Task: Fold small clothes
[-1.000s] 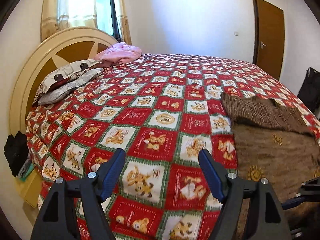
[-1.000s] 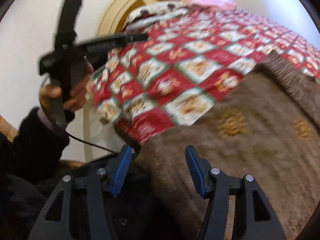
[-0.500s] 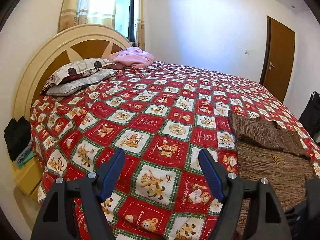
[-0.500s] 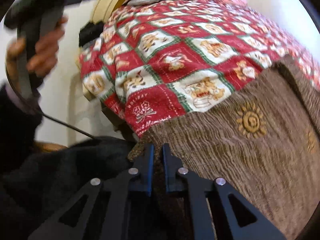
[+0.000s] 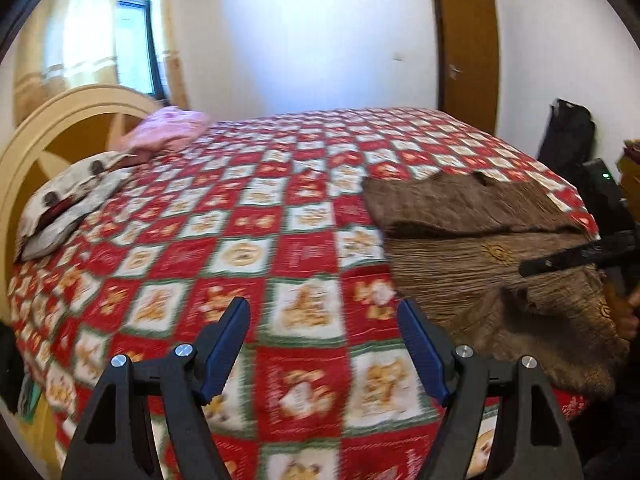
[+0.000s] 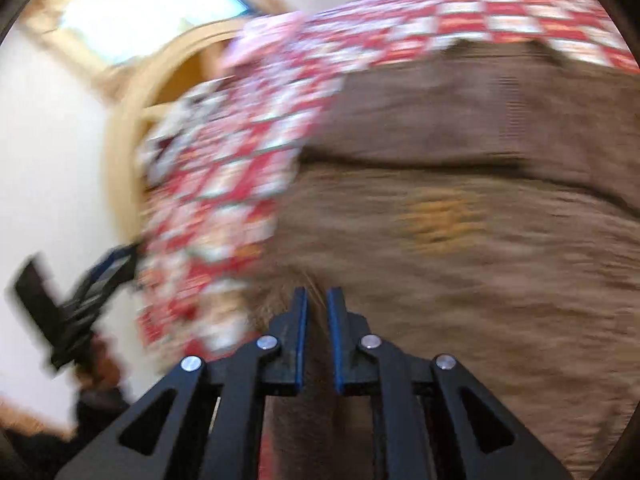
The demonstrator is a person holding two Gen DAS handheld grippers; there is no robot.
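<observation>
So the brown garment (image 5: 480,256) is lying on the right side of the bed, on top of the red checkered bedspread (image 5: 248,248), with its near edge hanging toward the foot. The right gripper (image 6: 317,304) has its jaws pinched together on the garment's near-left corner, and the cloth bunches up between the blue pads. That view is really blurry though. The left gripper (image 5: 323,344) is hovering over the bedspread to the left of the garment, jaws wide apart, nothing in them. Pillows (image 5: 68,200) and a pink bundle (image 5: 168,132) sit up by the headboard (image 5: 52,128).
</observation>
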